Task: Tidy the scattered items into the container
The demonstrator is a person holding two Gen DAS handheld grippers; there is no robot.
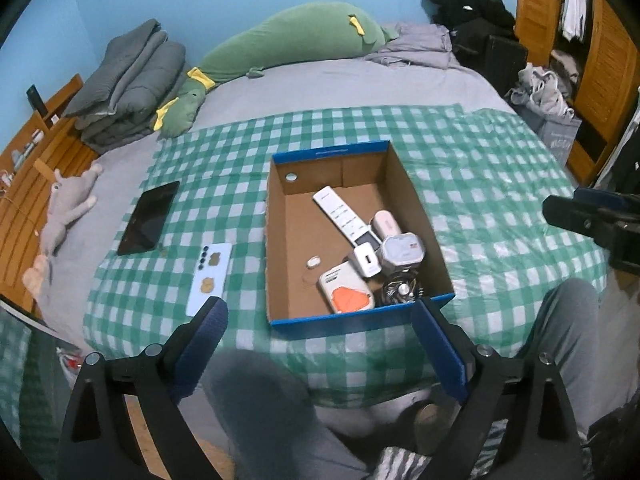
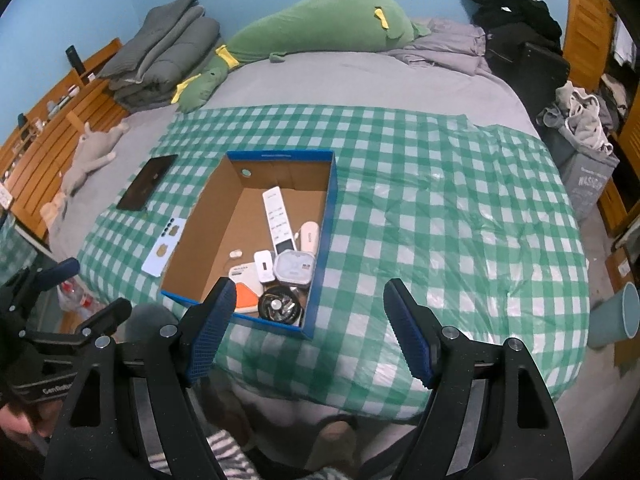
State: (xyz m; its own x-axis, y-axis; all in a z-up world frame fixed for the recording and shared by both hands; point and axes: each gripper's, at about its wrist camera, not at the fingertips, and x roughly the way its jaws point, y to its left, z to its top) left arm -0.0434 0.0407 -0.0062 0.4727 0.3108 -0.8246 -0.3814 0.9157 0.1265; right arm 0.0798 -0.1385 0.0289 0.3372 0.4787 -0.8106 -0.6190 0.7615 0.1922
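An open cardboard box with a blue rim (image 1: 332,152) (image 2: 280,155) sits on a green checked cloth (image 1: 500,200) on the bed. Inside it lie a white remote (image 1: 340,210) (image 2: 276,208), a clear square container (image 1: 402,254), a white charger (image 1: 366,260), a white and orange item (image 1: 346,292) and a black round item (image 2: 278,306). Left of the box, on the cloth, lie a black tablet (image 1: 150,218) (image 2: 148,188) and a light blue phone (image 1: 210,276) (image 2: 164,248). My left gripper (image 1: 320,312) hangs open above the box's near edge, holding nothing. My right gripper (image 2: 310,292) is open and empty over the box's near right corner.
A long green plush (image 1: 296,40), folded grey bedding (image 1: 128,80) and a grey soft toy (image 1: 64,208) lie toward the back and left of the bed. A laundry basket (image 2: 588,176) and a teal cup (image 2: 616,316) stand on the right. A person's grey-trousered legs are below.
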